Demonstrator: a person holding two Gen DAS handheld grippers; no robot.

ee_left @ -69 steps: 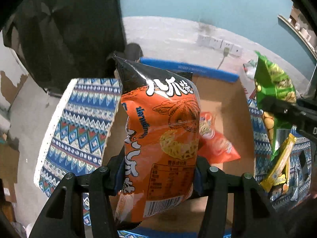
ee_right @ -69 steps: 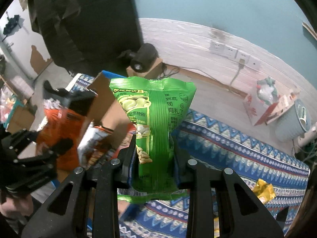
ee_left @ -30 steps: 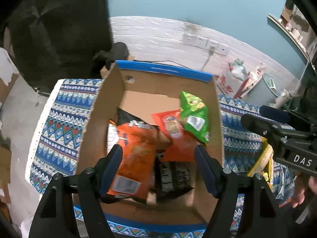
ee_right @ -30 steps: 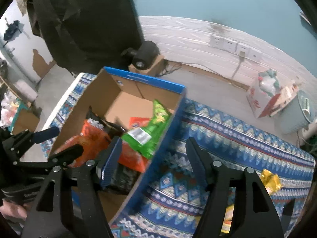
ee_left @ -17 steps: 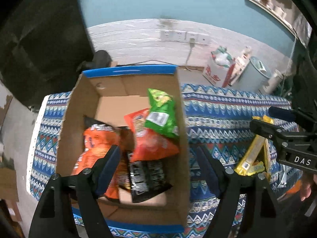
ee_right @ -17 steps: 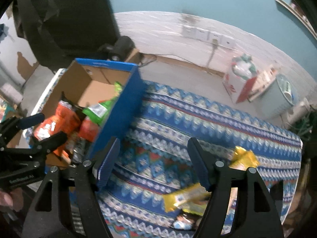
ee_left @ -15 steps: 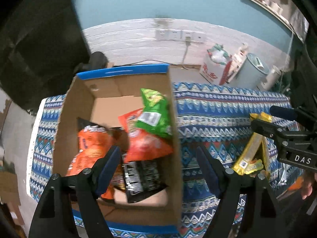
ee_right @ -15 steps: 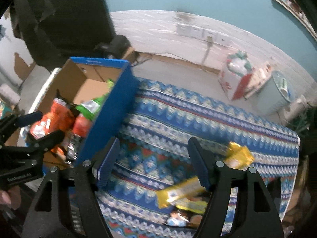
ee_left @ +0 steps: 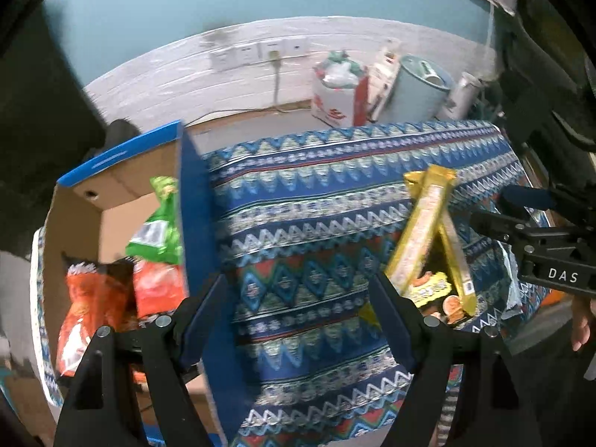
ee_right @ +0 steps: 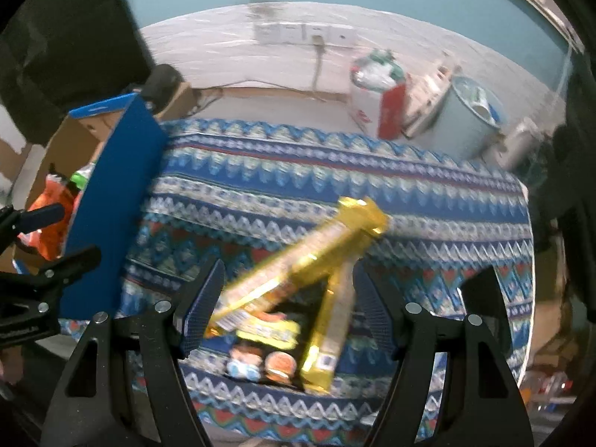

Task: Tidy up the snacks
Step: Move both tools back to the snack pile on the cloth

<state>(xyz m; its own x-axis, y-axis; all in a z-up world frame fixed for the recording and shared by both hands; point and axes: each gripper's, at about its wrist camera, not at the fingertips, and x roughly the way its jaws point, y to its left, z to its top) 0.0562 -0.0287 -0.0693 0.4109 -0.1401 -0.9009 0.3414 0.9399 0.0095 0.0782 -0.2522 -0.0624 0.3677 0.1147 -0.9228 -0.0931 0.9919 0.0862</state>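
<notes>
A blue-rimmed cardboard box (ee_left: pixel 193 201) stands at the left of the patterned cloth (ee_left: pixel 298 201). In it lie a green bag (ee_left: pixel 160 231), an orange bag (ee_left: pixel 89 305) and a red bag (ee_left: pixel 156 290). My left gripper (ee_left: pixel 298 298) is open and holds nothing, above the cloth just right of the box wall. Two long yellow packets (ee_right: pixel 309 253) (ee_right: pixel 331 327) lean together over smaller snack packets (ee_right: pixel 260 361) near the cloth's front right. My right gripper (ee_right: pixel 288 290) hangs open above them, apart from them. Each gripper shows in the other's view: right gripper (ee_left: pixel 499 208), left gripper (ee_right: pixel 56 236).
Beyond the table's far edge, a white and red bag (ee_left: pixel 335 93) and a pale bin (ee_left: pixel 421 89) stand on the floor. Wall sockets (ee_left: pixel 257 52) sit above them. A hand (ee_left: pixel 581 320) shows at the right edge.
The orange and green bags were let go into the box. Both open grippers have since swung right, away from the box; the right one now hovers over the yellow packets.
</notes>
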